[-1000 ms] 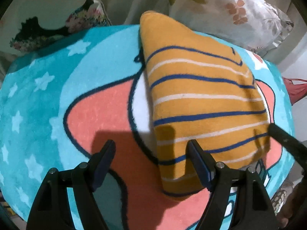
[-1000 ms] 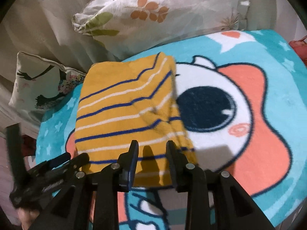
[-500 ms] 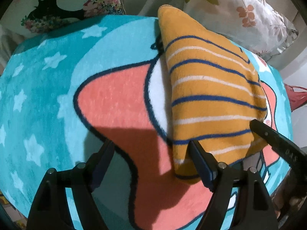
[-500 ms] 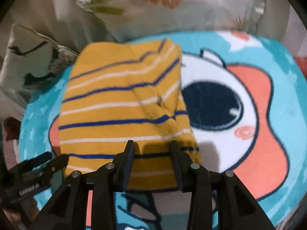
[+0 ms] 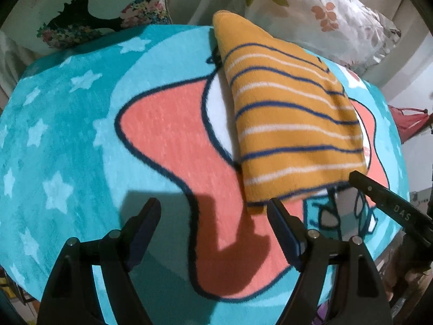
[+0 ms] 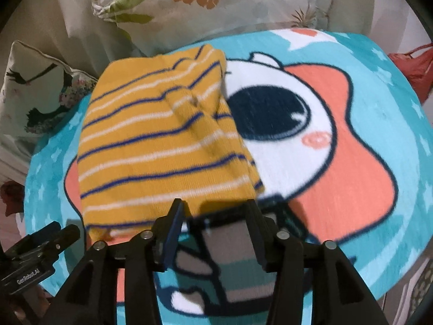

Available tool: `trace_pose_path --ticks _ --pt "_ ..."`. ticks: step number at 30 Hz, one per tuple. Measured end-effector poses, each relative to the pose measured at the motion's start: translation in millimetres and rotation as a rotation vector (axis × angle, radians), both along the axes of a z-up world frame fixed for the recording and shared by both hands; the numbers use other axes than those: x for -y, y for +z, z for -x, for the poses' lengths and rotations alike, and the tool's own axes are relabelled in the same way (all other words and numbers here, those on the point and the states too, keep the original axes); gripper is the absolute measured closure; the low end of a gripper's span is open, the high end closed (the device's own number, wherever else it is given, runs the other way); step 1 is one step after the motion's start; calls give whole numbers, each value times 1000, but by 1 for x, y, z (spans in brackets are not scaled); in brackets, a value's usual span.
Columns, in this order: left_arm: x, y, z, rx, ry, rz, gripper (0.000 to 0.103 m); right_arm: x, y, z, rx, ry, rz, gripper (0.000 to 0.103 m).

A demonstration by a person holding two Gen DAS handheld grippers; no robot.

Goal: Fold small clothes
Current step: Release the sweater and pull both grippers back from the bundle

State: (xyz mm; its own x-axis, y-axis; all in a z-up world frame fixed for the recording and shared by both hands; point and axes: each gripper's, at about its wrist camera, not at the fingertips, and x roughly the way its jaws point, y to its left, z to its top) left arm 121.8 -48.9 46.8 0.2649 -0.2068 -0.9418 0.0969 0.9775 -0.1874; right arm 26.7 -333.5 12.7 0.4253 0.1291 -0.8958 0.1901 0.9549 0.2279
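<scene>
A small mustard-yellow garment [image 5: 286, 124] with navy and white stripes lies folded on the cartoon rug [image 5: 81, 135]. It also shows in the right wrist view [image 6: 159, 146]. My left gripper [image 5: 213, 214] is open and empty, hovering just short of the garment's near-left corner. My right gripper [image 6: 215, 211] is open and empty, just clear of the garment's near edge. The right gripper's finger [image 5: 384, 200] shows in the left wrist view, and the left gripper [image 6: 40, 246] shows at the lower left of the right wrist view.
The teal rug with a pink cartoon figure [image 6: 338, 140] covers a round surface. A leaf-print pillow [image 6: 216, 8] and a floral cushion [image 6: 32, 97] lie behind it. A red item [image 6: 414, 67] sits off the right edge.
Both grippers have pulled back from the garment toward the near rug edge. The right gripper's jaws have opened wider and no longer overlap the fabric. The garment stays flat.
</scene>
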Motion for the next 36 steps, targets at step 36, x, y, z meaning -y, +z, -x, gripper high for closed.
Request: trace_pose_path --ticks 36 --pt "90 65 76 258 198 -137 23 84 15 49 72 137 21 44"
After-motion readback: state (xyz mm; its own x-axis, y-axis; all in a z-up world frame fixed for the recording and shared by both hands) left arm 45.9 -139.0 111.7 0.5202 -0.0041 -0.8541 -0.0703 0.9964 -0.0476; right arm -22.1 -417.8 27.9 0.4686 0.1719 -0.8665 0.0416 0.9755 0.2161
